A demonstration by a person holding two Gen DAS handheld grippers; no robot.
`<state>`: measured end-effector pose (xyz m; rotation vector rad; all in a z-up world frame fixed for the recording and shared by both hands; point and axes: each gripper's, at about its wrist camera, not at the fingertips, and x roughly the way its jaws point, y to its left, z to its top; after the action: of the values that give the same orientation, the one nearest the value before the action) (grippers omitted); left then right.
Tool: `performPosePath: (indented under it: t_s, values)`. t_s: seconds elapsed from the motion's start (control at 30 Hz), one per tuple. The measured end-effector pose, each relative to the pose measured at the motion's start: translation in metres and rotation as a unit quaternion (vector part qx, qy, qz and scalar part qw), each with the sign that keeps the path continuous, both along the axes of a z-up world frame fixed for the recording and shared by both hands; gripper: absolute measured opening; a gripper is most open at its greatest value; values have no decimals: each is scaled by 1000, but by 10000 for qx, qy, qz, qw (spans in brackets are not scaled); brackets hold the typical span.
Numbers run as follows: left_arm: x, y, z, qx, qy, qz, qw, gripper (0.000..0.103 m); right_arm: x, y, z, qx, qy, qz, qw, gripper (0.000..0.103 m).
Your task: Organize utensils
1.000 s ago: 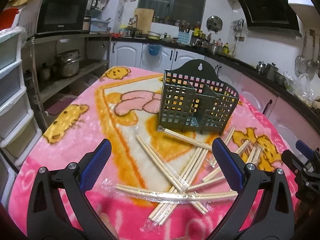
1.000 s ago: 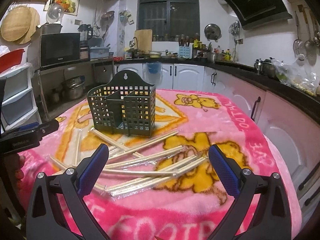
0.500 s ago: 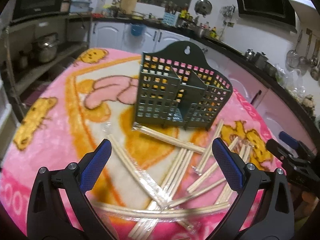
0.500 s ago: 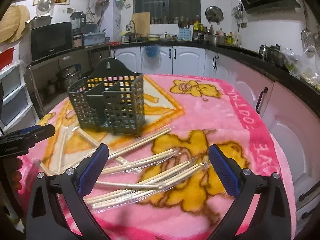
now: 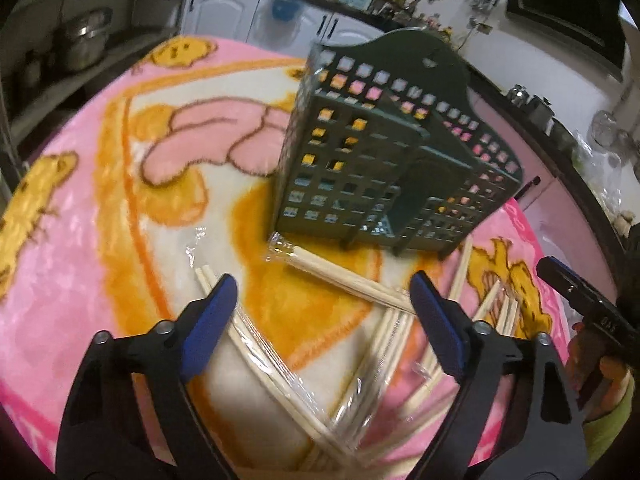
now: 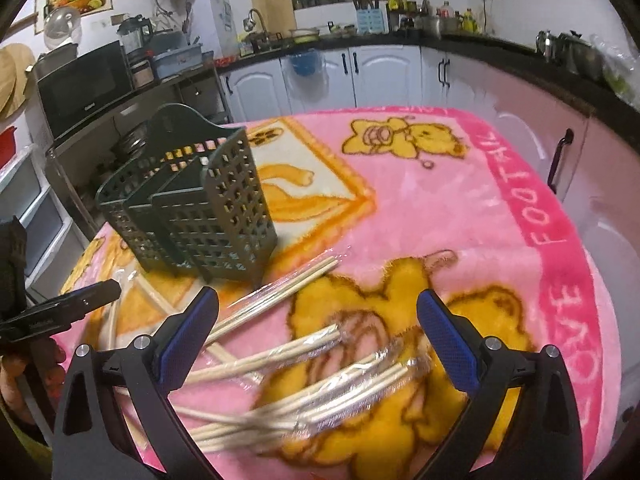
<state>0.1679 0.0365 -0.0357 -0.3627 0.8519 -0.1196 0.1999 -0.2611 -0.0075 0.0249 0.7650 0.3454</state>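
Wrapped chopsticks [image 6: 304, 384] scattered before upright caddy [image 6: 200, 212]

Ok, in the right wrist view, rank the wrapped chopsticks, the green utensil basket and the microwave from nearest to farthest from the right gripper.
1. Wrapped chopsticks, lying between and below the right gripper jaws.
2. Green utensil basket, ahead on the left.
3. Microwave, far left, off the table.

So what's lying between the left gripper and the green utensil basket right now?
In the left wrist view, a plastic-wrapped pair of chopsticks lies on the blanket between the open left gripper and the basket.
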Motion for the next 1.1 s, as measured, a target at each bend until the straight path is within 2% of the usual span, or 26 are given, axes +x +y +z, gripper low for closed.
performPosePath:
  t_s: [0.13, 0.2, 0.37, 0.43, 0.47, 0.6, 0.73, 0.83, 0.9, 0.93, 1.0, 1.1]
  values:
    - [13, 10, -6, -208, 148, 118, 9996, 70, 19, 1, -7, 24, 229, 16, 9997, 89]
    - [17, 13, -9, -287, 201, 136, 9993, 61, 28, 0, -11, 79, 360, 24, 9993, 84]
    - [25, 22, -16, -565, 327, 165, 9977, 57, 50, 0, -21, 166, 707, 46, 9973, 73]
    - [27, 24, -16, -617, 324, 171, 9974, 50, 58, 0, -26, 218, 866, 51, 9960, 68]
    - [28, 25, -17, -669, 333, 173, 9971, 43, 62, 0, -28, 241, 928, 58, 9954, 63]
    - [30, 27, -19, -705, 384, 223, 9965, 30, 76, 2, -35, 314, 1109, -17, 9933, 54]
    - [34, 29, -22, -762, 437, 281, 9957, 26, 89, 1, -39, 407, 1261, -76, 9912, 49]
    - [36, 32, -23, -762, 441, 308, 9956, 21, 97, 4, -42, 392, 1402, -87, 9893, 38]
    - [37, 32, -24, -758, 444, 340, 9956, 14, 100, 4, -45, 424, 1488, -89, 9879, 24]
    - [37, 32, -24, -756, 443, 350, 9955, 13, 100, 4, -45, 422, 1496, -91, 9878, 21]
    - [37, 34, -25, -738, 451, 358, 9956, 9, 100, 1, -45, 483, 1491, -101, 9876, 5]
    - [37, 35, -25, -728, 431, 340, 9958, 4, 100, -3, -46, 670, 1551, -72, 9856, 1]
